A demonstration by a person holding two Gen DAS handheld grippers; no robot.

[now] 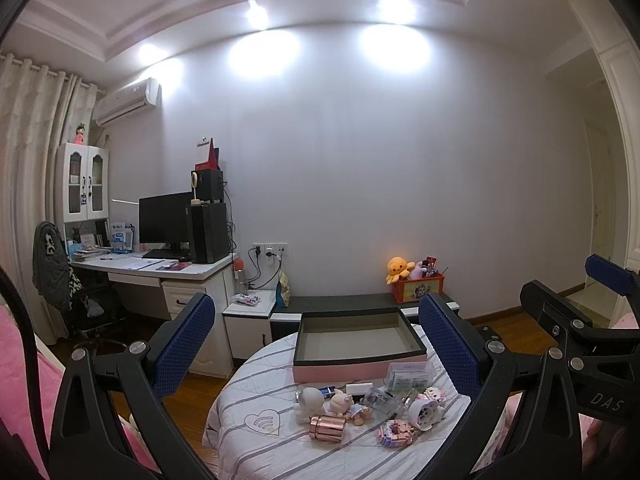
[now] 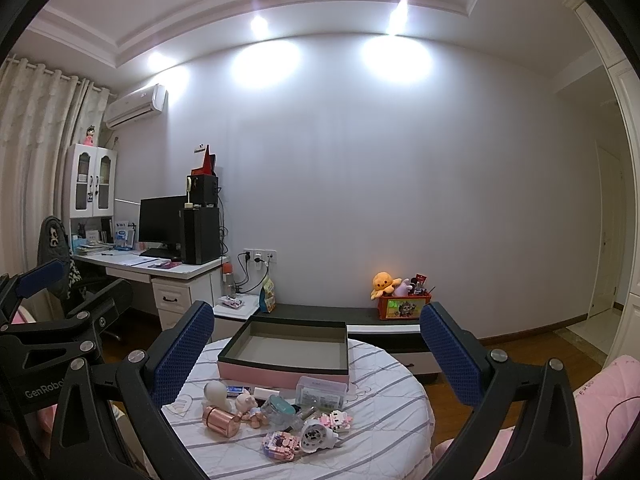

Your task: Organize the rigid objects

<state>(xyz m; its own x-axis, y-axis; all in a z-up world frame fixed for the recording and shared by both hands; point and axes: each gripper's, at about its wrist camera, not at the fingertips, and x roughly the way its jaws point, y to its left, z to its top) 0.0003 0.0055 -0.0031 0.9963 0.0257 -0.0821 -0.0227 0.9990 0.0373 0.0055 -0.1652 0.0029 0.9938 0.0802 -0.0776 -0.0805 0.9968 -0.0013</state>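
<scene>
A pink box point(image 1: 356, 372) point(image 2: 280, 374) with a dark rim and an empty grey inside stands at the far side of a round table point(image 1: 248, 440) point(image 2: 384, 440) under a striped white cloth. In front of it lie several small items: a rose-gold cylinder point(image 1: 327, 428) point(image 2: 219, 420), a white figurine point(image 1: 312, 400) point(image 2: 216, 394), a pink pig figure point(image 1: 342, 402), a clear card box point(image 1: 410, 376) point(image 2: 322, 392), a white fan-like piece point(image 1: 424, 414) point(image 2: 314, 434), and pink block toys point(image 1: 394, 434) point(image 2: 280, 444). My left gripper point(image 1: 316, 344) and right gripper point(image 2: 316, 350) both hover above, open, holding nothing.
A desk point(image 1: 160, 268) with monitor and speakers stands left, with a chair point(image 1: 56, 272) beside it. A low dark bench point(image 1: 340, 304) along the wall carries a red toy bin point(image 1: 418, 286). Pink bedding point(image 2: 600, 408) borders the table. The other gripper point(image 1: 580, 320) shows at right.
</scene>
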